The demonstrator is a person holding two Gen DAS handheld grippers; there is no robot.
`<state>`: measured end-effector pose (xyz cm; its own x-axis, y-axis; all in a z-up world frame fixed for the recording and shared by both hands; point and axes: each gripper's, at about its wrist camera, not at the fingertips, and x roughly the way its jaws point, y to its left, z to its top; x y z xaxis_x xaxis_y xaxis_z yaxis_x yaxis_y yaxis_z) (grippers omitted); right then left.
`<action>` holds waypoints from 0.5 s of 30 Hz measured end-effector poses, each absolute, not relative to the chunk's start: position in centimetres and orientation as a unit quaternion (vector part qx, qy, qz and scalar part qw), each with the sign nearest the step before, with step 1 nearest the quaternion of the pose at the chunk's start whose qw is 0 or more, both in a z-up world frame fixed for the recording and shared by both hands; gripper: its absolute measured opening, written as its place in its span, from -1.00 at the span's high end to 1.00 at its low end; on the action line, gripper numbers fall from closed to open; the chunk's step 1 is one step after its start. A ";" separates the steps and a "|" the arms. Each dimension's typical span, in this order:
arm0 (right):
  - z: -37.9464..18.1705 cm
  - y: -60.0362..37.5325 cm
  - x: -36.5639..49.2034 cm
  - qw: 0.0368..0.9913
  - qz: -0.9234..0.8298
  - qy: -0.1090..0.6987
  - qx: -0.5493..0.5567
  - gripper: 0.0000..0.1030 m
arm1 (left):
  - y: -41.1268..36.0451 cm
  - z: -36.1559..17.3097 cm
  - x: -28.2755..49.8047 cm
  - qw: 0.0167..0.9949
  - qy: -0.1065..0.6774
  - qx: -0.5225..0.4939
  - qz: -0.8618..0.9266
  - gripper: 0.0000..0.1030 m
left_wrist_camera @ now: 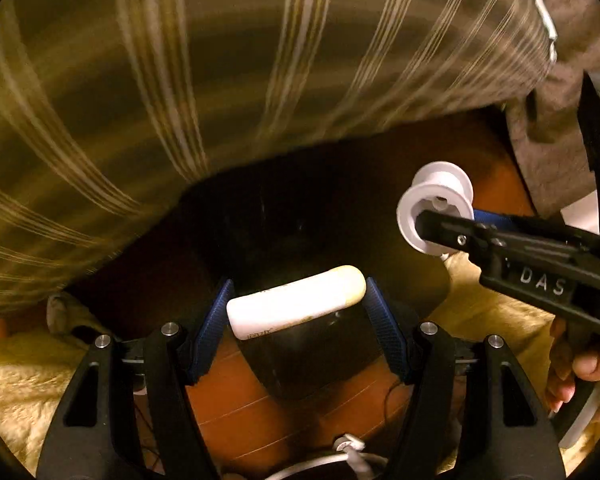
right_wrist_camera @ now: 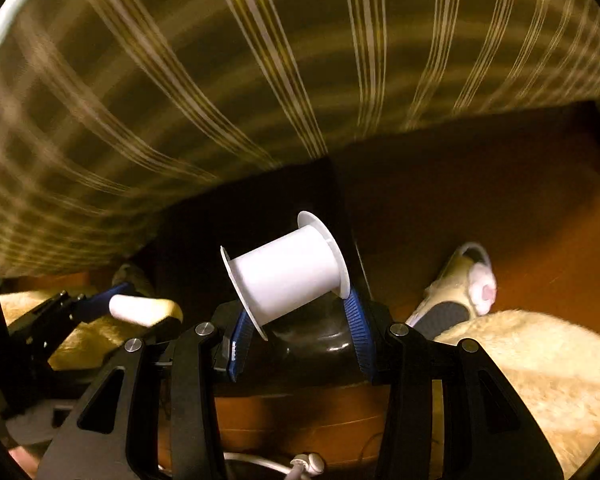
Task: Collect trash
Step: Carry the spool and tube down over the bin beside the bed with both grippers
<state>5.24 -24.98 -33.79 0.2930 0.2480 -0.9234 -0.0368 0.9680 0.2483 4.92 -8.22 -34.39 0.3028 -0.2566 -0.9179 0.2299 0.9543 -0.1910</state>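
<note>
Left gripper [left_wrist_camera: 296,304] clamps a white, rounded plastic tube [left_wrist_camera: 296,300] crosswise between its blue pads. Right gripper [right_wrist_camera: 296,316] pinches a white plastic empty spool [right_wrist_camera: 288,274] by its flanges. Both hang above a dark bin [left_wrist_camera: 300,220], near a blurred striped cloth [left_wrist_camera: 180,60], with orange floor [right_wrist_camera: 520,200] open rightward.

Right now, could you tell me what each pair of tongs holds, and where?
Left tongs: white tube, gripped by its ends. Right tongs: empty white spool, gripped across its flanges.
</note>
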 end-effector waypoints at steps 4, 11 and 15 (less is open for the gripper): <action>-36.7 -24.3 5.6 0.788 0.095 0.603 0.083 0.14 | -8.5 -37.2 5.6 0.793 0.588 -0.011 -0.157 -0.24; -39.3 -24.1 6.7 0.774 0.092 0.619 0.096 0.11 | -9.1 -39.1 6.2 0.785 0.595 -0.005 -0.171 -0.24; -38.7 -23.7 7.0 0.779 0.100 0.611 0.093 0.10 | -9.5 -39.6 6.0 0.781 0.599 -0.008 -0.175 -0.24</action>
